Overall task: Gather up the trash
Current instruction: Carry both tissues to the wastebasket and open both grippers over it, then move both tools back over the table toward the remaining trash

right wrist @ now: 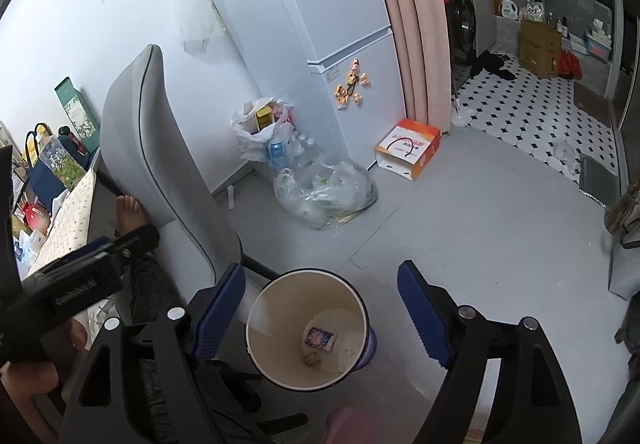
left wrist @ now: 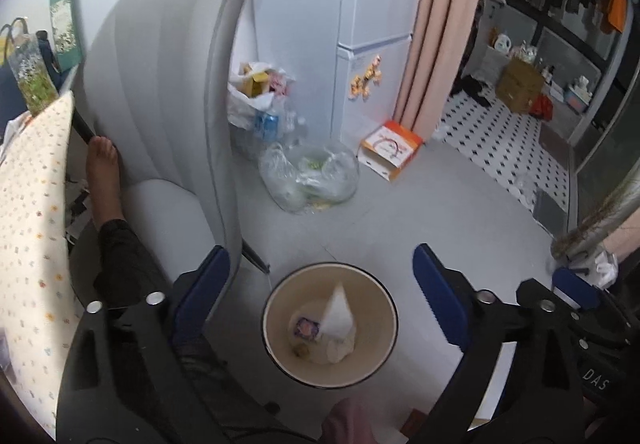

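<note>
my left hand-held gripper (left wrist: pixel 320 296) hangs spread wide and grasping nothing, right over the waste bin (left wrist: pixel 276 308). my right hand-held gripper (right wrist: pixel 322 304) is likewise released, blue pads either side of the same bin (right wrist: pixel 260 308) from above.

bin: round, cream inside, dark rim, standing on the grey floor (left wrist: pixel 400 212) just beside the chair. at its bottom a white tissue (left wrist: pixel 339 314) peaked like a cone, a small purple-and-white wrapper (left wrist: pixel 306 327), a brownish scrap (left wrist: pixel 301 351). in the right view the wrapper (right wrist: pixel 319 337) and scrap (right wrist: pixel 311 359) show; the tissue i cannot make out clearly.

left of the bin: grey upholstered chair (left wrist: pixel 168 84), my leg in dark trousers and a bare foot (left wrist: pixel 103 160) resting against it. dotted cloth on the surface (left wrist: pixel 32 204) at far left.

further out: clear plastic bag (left wrist: pixel 310 176), full, on the floor; behind it a white bag with a yellow box and bottles (left wrist: pixel 260 92) against the fridge (left wrist: pixel 372 24). orange-and-white carton (left wrist: pixel 392 150) by the pink curtain (left wrist: pixel 444 24). beyond, black-and-white tile (left wrist: pixel 500 148).
</note>
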Available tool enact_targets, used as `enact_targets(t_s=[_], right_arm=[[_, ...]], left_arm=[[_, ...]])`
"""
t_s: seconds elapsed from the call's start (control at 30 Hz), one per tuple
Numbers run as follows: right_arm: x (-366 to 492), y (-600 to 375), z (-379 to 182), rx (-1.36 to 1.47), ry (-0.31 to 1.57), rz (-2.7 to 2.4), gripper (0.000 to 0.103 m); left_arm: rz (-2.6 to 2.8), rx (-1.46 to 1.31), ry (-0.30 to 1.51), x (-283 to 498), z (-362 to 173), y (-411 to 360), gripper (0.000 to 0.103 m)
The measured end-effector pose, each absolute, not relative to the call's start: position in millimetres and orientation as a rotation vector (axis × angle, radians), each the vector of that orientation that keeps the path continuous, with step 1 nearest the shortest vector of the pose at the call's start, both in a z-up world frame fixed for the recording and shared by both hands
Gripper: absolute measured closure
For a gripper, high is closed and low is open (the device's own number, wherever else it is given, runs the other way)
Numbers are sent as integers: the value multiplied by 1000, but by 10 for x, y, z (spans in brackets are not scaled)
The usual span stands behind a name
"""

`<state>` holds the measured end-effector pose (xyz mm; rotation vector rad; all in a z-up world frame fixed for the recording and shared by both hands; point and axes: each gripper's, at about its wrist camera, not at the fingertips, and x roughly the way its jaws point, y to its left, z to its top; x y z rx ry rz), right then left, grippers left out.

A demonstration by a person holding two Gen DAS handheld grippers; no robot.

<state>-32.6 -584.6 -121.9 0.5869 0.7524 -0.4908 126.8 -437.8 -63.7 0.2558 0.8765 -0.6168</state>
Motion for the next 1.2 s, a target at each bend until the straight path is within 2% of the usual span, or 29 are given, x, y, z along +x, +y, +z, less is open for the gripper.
enact_targets(t_s=[0.3,1.2], right_arm=[[-190,-5491,-976,514,728,-432,8],[297,-3167,38,211,644,-159,8]], left_arm=[[-532,158,832,1349,-359,-3762,8],[-285,-127,658,1129,169,-1176,6]])
